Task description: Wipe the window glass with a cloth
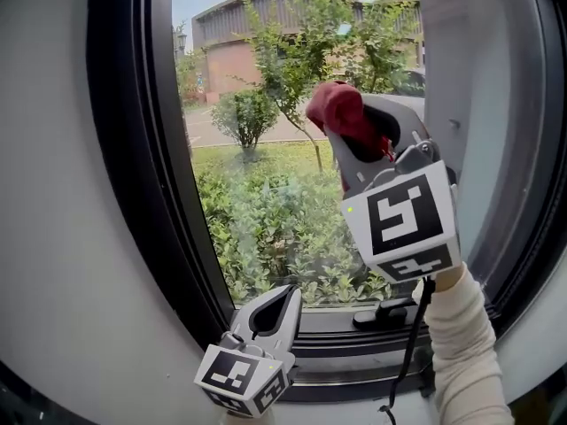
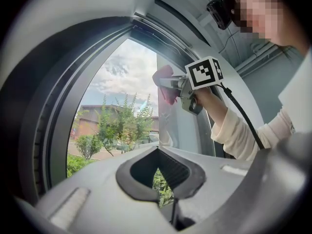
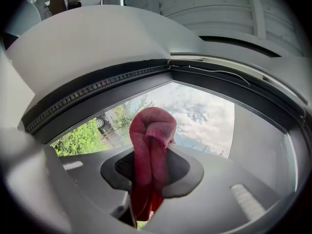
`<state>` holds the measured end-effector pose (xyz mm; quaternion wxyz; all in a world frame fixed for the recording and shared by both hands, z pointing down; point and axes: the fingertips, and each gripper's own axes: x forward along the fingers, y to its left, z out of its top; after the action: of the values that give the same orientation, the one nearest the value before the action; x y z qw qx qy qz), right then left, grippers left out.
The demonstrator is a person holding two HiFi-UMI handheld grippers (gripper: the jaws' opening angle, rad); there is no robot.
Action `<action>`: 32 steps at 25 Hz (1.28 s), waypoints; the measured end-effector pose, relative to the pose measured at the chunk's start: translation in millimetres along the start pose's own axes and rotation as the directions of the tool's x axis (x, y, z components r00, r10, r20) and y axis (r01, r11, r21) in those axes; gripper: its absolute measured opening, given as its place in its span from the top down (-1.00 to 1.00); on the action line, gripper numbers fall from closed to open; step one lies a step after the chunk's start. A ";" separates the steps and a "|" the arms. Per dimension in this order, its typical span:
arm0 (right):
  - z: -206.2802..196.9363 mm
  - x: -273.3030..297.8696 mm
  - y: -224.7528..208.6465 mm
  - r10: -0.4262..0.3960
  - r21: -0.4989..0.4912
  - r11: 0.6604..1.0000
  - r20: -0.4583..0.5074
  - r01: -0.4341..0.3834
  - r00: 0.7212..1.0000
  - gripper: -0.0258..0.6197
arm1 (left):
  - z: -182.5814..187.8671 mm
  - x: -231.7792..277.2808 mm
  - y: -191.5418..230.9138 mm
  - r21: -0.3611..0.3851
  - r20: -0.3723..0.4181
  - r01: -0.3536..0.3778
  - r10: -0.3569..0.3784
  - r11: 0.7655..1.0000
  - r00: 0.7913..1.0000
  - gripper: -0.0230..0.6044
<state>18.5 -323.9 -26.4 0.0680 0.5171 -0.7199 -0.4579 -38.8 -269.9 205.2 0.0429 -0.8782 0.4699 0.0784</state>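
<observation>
Right tongs (image 1: 363,135): clenched on red cloth (image 1: 339,112), bunched end toward window glass (image 1: 257,211). Left tongs (image 1: 282,295): closed, empty, well below.

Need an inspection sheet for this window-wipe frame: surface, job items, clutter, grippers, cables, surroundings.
Surface: window glass in a dark frame; no smears made out.
Job's things: red cloth, bunched and held up at the glass; contact not confirmed.
Clutter: nothing seen.
Grippers: right hand-held gripper shut on the cloth; left hand-held gripper low by the sill, jaws together, empty.
Cables: black cable hangs from the right gripper beside the sleeve.
Surroundings: shrubs, trees and a building outside.
</observation>
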 end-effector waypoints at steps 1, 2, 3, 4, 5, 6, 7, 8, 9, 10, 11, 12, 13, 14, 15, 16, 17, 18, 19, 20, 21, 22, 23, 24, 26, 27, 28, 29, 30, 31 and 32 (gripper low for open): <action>0.9 -0.5 -0.4 0.004 0.008 1.000 0.000 -0.004 1.000 0.53 | 1.0 -1.0 -0.5 0.000 0.002 -0.001 0.001 1.000 1.000 0.93; 1.4 -1.2 -0.3 0.002 0.014 1.000 0.003 -0.002 1.000 0.53 | 2.2 -2.2 -1.2 0.002 0.005 -0.002 0.002 1.000 1.000 0.93; 1.7 -2.1 0.1 -0.005 0.016 1.000 0.007 0.004 1.000 0.54 | 3.1 -3.3 -2.0 0.004 0.008 -0.003 0.003 1.000 1.000 0.93; 1.4 -3.0 0.8 -0.014 0.014 1.000 0.011 0.014 1.000 0.54 | 3.1 -4.3 -2.6 0.005 0.010 -0.004 0.004 1.000 1.000 0.93; 0.2 -3.6 2.0 -0.024 0.010 1.000 0.012 0.024 1.000 0.54 | 2.1 -5.0 -3.0 0.005 0.011 -0.004 0.004 1.000 1.000 0.93; -1.8 -4.2 3.6 -0.032 0.008 0.999 0.011 0.032 0.999 0.54 | 0.1 -5.3 -3.1 0.004 0.010 -0.004 0.004 1.000 1.000 0.93; -4.6 -4.9 5.6 -0.036 0.007 0.999 0.010 0.036 0.999 0.55 | -2.5 -5.4 -3.3 0.002 0.008 -0.003 0.003 1.000 1.000 0.93; -7.9 -6.1 7.8 -0.037 0.011 0.999 0.007 0.037 0.999 0.55 | -5.2 -5.7 -3.8 0.001 0.005 -0.003 0.003 1.000 1.000 0.93; -11.2 -8.1 9.9 -0.034 0.019 0.999 0.004 0.034 0.999 0.55 | -7.6 -6.4 -5.0 -0.001 0.002 -0.003 0.003 1.000 1.000 0.93; -14.6 -11.0 12.0 -0.030 0.030 0.999 -0.001 0.030 1.000 0.55 | -9.3 -7.6 -7.0 -0.004 -0.001 -0.001 0.001 1.000 1.000 0.93; -18.2 -14.7 14.2 -0.026 0.042 0.999 -0.006 0.026 1.000 0.55 | -10.9 -9.1 -9.7 -0.007 -0.005 0.001 -0.001 1.000 1.000 0.93; -22.1 -18.8 16.8 -0.022 0.051 0.998 -0.012 0.023 1.000 0.55 | -12.5 -10.6 -12.8 -0.009 -0.009 0.003 -0.003 1.000 1.000 0.93; -26.5 -23.1 20.2 -0.019 0.059 0.998 -0.019 0.020 1.000 0.55 | -14.6 -11.9 -16.0 -0.010 -0.012 0.006 -0.006 1.000 1.000 0.93; -31.5 -27.3 24.3 -0.017 0.064 0.998 -0.026 0.018 1.000 0.55 | -17.0 -12.9 -18.9 -0.009 -0.015 0.008 -0.008 1.000 1.000 0.93; -36.8 -31.4 29.0 -0.015 0.068 0.998 -0.033 0.017 0.999 0.55 | -19.5 -13.7 -21.5 -0.007 -0.017 0.009 -0.009 1.000 1.000 0.93; -42.3 -35.3 33.8 -0.013 0.069 0.997 -0.039 0.016 0.999 0.55 | -21.9 -14.4 -23.9 -0.004 -0.018 0.010 -0.010 1.000 1.000 0.93; -47.7 -39.1 38.4 -0.011 0.069 0.998 -0.045 0.014 0.999 0.55 | -23.8 -14.7 -26.4 -0.002 -0.018 0.011 -0.011 1.000 1.000 0.93; -53.3 -43.1 42.5 -0.009 0.066 0.998 -0.052 0.013 0.999 0.55 | -25.0 -14.7 -29.3 0.000 -0.018 0.013 -0.013 1.000 1.000 0.93; -59.4 -47.3 46.0 -0.006 0.067 0.998 -0.062 0.010 0.998 0.55 | -25.6 -14.2 -32.9 0.004 -0.021 0.016 -0.016 1.000 1.000 0.93; -66.2 -51.8 49.1 -0.001 0.073 0.997 -0.075 0.007 0.997 0.55 | -25.8 -13.3 -37.0 0.009 -0.027 0.019 -0.019 1.000 0.999 0.93; -73.5 -56.5 51.9 0.005 0.085 0.996 -0.090 0.003 0.996 0.55 | -25.6 -12.0 -41.1 0.016 -0.037 0.022 -0.021 1.000 0.999 0.93; -80.8 -61.2 54.6 0.012 0.099 0.995 -0.106 -0.002 0.994 0.55 | -24.9 -10.8 -44.9 0.024 -0.051 0.024 -0.023 0.999 0.998 0.93; -87.5 -65.6 57.1 0.019 0.111 0.994 -0.121 -0.006 0.992 0.55 | -23.8 -9.5 -48.0 0.032 -0.065 0.027 -0.025 0.999 0.998 0.93; -93.8 -69.6 59.8 0.026 0.121 0.993 -0.135 -0.010 0.991 0.55 | -22.3 -8.1 -50.4 0.040 -0.077 0.029 -0.026 0.999 0.997 0.93; -106.3 -77.5 66.2 0.040 0.139 0.990 -0.164 -0.017 0.986 0.55 | -18.7 -4.4 -53.4 0.061 -0.092 0.034 -0.028 0.998 0.995 0.93; -112.5 -81.7 69.8 0.046 0.147 0.989 -0.178 -0.020 0.983 0.55 | -16.4 -2.2 -54.5 0.072 -0.094 0.035 -0.028 0.997 0.995 0.93; -118.4 -86.1 73.6 0.052 0.151 0.988 -0.192 -0.023 0.980 0.55 | -13.6 -0.2 -55.6 0.084 -0.095 0.036 -0.028 0.996 0.995 0.93; -124.3 -90.7 77.5 0.058 0.153 0.988 -0.205 -0.027 0.977 0.55 | -10.4 1.8 -56.7 0.096 -0.093 0.035 -0.026 0.995 0.995 0.93; -130.4 -95.7 81.7 0.064 0.156 0.987 -0.221 -0.029 0.973 0.55 | -6.8 3.8 -57.8 0.106 -0.091 0.035 -0.025 0.994 0.996 0.93; -136.8 -100.8 86.1 0.069 0.158 0.987 -0.237 -0.031 0.969 0.55 | -3.0 5.8 -58.9 0.115 -0.087 0.034 -0.024 0.993 0.996 0.93; -143.1 -105.5 90.7 0.073 0.159 0.987 -0.252 -0.033 0.965 0.55 | 0.9 7.6 -59.7 0.120 -0.082 0.035 -0.025 0.992 0.996 0.93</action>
<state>86.6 -318.9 161.2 0.1328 0.5564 -0.7517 -0.3282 14.9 -242.8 203.1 0.0785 -0.8834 0.4618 0.0139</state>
